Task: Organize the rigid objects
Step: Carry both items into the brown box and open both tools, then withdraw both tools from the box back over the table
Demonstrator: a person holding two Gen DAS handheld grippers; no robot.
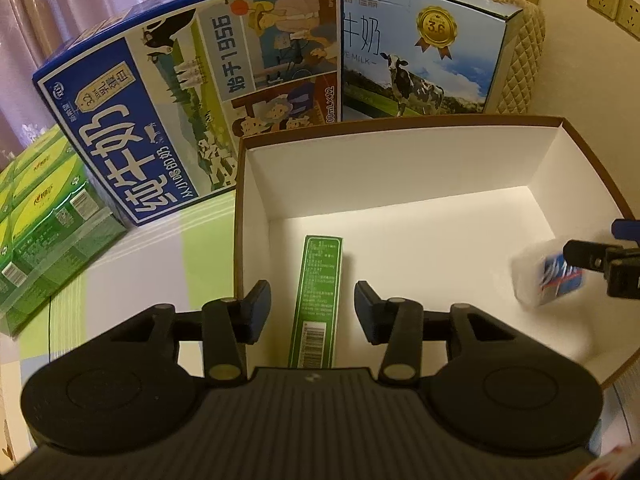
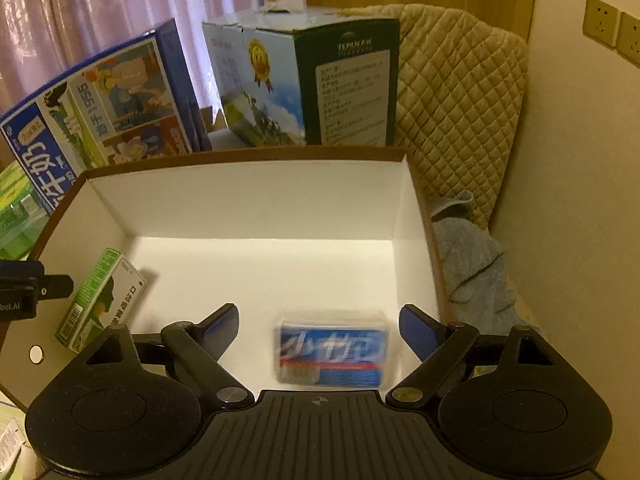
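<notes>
Both grippers — left gripper (image 1: 312,306), right gripper (image 2: 320,336) — gape, untouched green carton (image 1: 316,300) and blurred blue pack (image 2: 332,354) between; carton's near end hidden.

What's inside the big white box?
Inside the white box lie a green carton on the left and a blue packet on the right. The grippers hide the nearest floor.

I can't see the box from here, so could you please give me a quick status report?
Left gripper open, green carton loose between its jaws. Right gripper open over blue packet. Both items inside white box. Nothing in the way.
</notes>
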